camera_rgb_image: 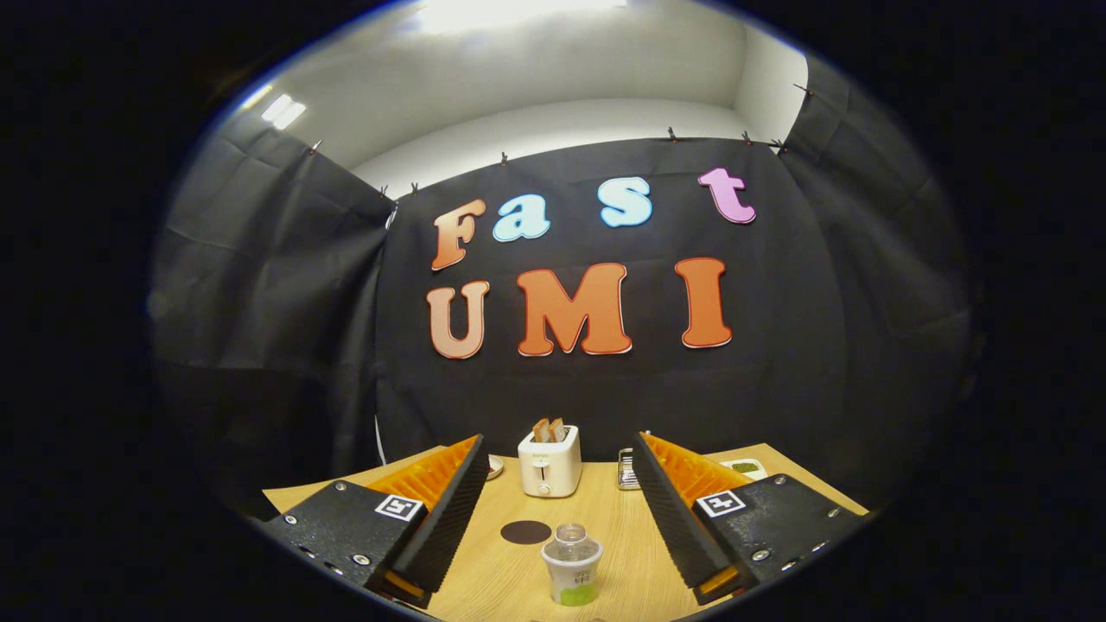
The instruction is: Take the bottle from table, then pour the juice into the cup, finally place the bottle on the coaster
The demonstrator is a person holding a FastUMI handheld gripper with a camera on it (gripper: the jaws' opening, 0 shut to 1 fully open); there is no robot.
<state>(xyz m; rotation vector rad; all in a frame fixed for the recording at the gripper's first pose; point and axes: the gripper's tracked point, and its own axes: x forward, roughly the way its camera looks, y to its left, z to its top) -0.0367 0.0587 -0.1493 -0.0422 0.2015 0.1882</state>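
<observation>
A small clear bottle [571, 561] with a white label and a green band stands upright on the wooden table [622, 536]. It shows low between my two fingers, touching neither. My gripper [560, 442] is open wide, with the left finger [449, 510] and the right finger [674, 505] well apart. Just left of the bottle and slightly beyond it, a dark round coaster [525, 532] lies flat on the table with nothing on it.
Beyond the coaster stands a white toaster [549, 466] with two bread slices [549, 429] sticking up. A small metal rack [627, 469] and a white dish with something green [745, 467] sit at the back right, and a small round dish [494, 467] at the back left.
</observation>
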